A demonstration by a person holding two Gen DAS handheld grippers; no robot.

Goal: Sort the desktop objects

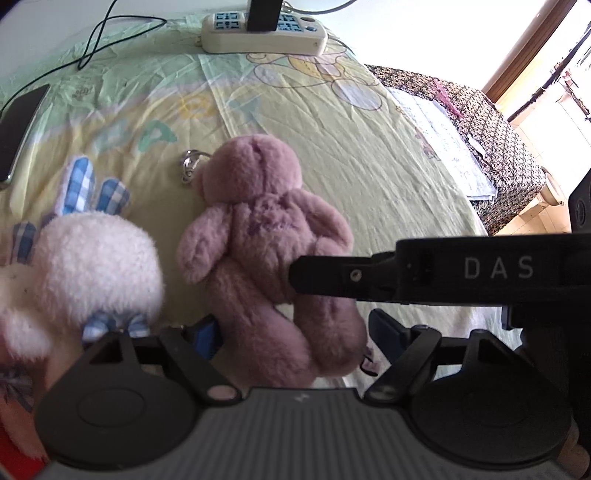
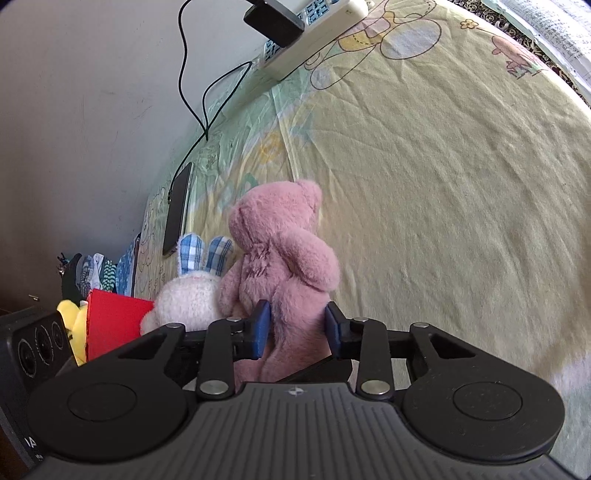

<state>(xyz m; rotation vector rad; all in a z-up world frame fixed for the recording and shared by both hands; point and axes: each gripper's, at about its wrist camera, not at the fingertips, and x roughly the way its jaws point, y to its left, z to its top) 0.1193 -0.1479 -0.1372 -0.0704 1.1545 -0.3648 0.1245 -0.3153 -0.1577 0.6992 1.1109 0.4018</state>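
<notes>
A pink teddy bear lies face down on the yellow cartoon cloth, a metal key ring by its head. My left gripper is open, its blue pads wide apart on either side of the bear's legs. My right gripper is shut on the bear, blue pads pressed into the fur of its lower body; in the left wrist view one of its black fingers reaches in from the right onto the bear's hip. A white bunny with blue plaid ears lies just left of the bear.
A cream power strip with a black plug sits at the cloth's far edge, and a black cable runs to a phone at far left. A red box and a yellow plush lie beyond the bunny. Papers rest at the right edge.
</notes>
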